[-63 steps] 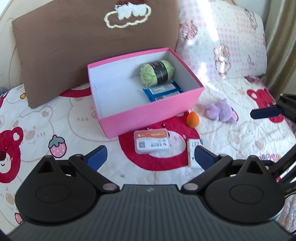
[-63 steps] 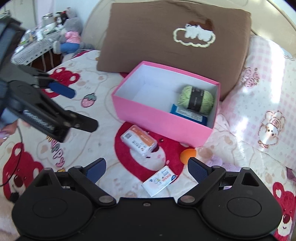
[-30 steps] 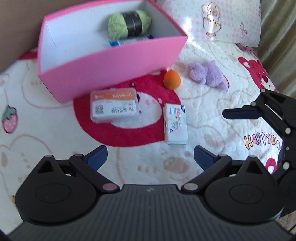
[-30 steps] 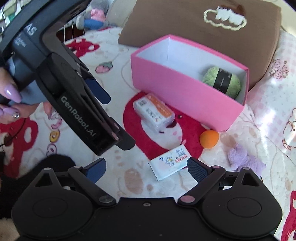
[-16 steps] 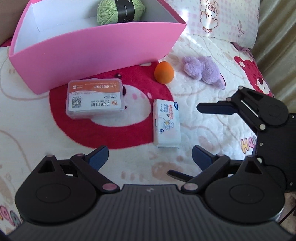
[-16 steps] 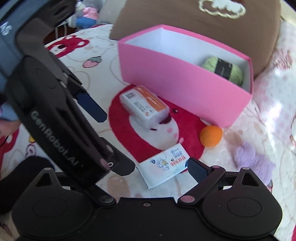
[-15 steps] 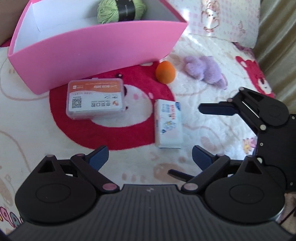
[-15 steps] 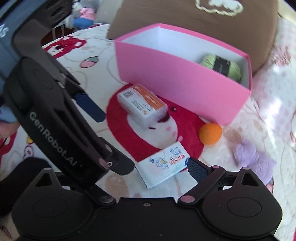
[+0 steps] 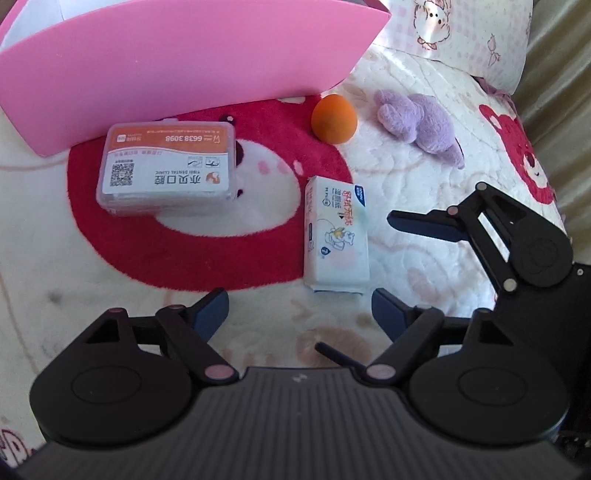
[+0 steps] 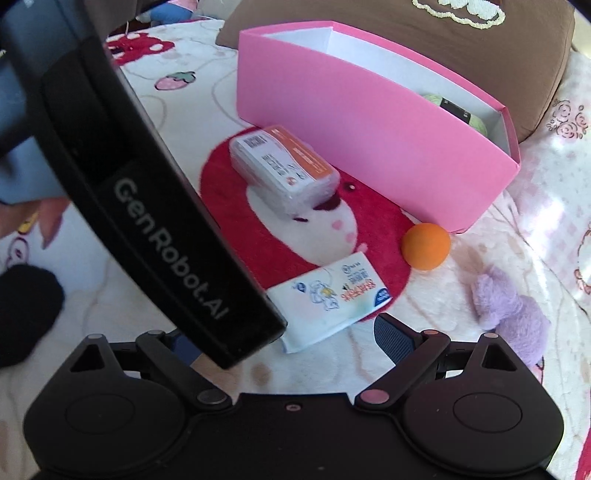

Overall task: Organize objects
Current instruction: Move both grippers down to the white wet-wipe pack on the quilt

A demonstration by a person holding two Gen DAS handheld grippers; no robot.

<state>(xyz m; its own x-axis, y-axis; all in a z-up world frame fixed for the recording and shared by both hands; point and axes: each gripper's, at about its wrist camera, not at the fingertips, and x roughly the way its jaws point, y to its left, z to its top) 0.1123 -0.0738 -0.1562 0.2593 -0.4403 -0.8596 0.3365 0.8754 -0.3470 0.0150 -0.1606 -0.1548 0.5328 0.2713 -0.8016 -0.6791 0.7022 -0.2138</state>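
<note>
Bedspread, white with red bear print, carrying all items. Pink box standing toward the head end of the bedspread, against a brown pillow; ball of green yarn partly visible inside, at the box's right end. Clear plastic case with orange-and-white label lying flat just in front of the box's front wall, on the red bear-face patch. White tissue pack lying flat at the right edge of that patch, apart from the case. Orange ball near the box's right front corner, touching or nearly so, not settled. Purple plush toy to the right of the ball, toward the bedspread's right edge, near a pink checked pillow.

Left gripper poised over the near side of the bedspread, jaws closing, nothing between them; tissue pack just ahead of the right fingertip, not touched. Right gripper alongside, seen from the left wrist view as spread fingers to the right of the tissue pack, released, gripping nothing; in its own view, left finger hidden behind the body of the left gripper, near corner of the tissue pack lying just ahead between the fingers, contact not evident.
</note>
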